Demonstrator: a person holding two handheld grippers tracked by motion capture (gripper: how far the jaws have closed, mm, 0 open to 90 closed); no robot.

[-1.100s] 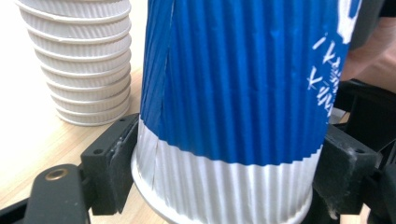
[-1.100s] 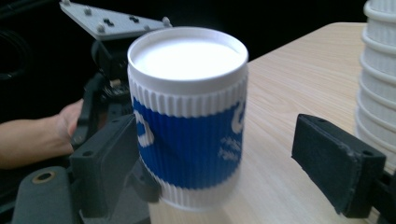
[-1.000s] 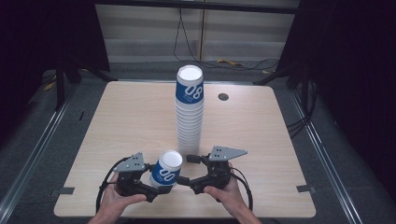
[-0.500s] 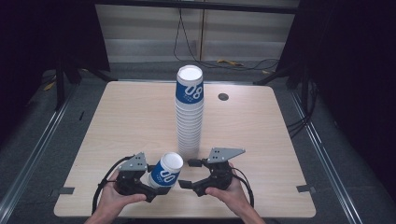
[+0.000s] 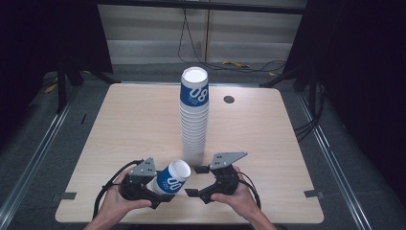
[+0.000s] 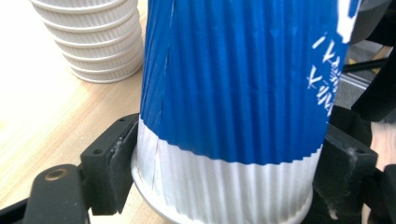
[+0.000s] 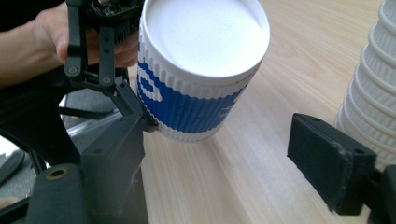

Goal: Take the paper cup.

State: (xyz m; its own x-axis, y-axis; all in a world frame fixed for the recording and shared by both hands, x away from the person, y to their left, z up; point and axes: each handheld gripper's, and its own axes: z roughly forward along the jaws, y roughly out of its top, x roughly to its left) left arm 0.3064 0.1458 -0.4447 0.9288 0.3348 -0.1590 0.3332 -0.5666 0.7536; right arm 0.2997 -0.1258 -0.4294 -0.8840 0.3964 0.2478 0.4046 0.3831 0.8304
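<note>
Pale wooden tabletop (image 5: pixel 119 124) carries a tall cup stack (image 5: pixel 194 120) beyond both tongs. Left tongs (image 5: pixel 160 191) clamp a blue-and-white ribbed paper cup (image 5: pixel 171 178), now tilted further toward the right tongs (image 5: pixel 197 181), whose empty jaws have just reopened, ready to receive it.

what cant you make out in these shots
- Cup rim and printed text: cut off by the top and right edges, left gripper view.
- Cup stack top: cut off by the right edge, right gripper view.
- Small dark disc on the table: too small to identify, high view.
</note>
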